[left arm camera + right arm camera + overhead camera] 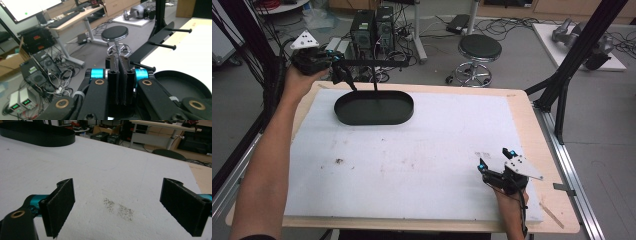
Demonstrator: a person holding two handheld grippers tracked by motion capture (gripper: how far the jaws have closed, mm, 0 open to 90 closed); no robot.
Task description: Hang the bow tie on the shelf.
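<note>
The left gripper (343, 67) hangs over the desk's (532, 125) far left corner, its jaws clenched on a black rack (150, 42) with pegs. The rack looks stiff, thin and light, held by its edge above the black oval tray (374, 108). The right gripper (494, 161) rests near the front right corner, jaws spread and empty.

Black grippers, cyan accents, brass screws, grey plates; bare forearms
</note>
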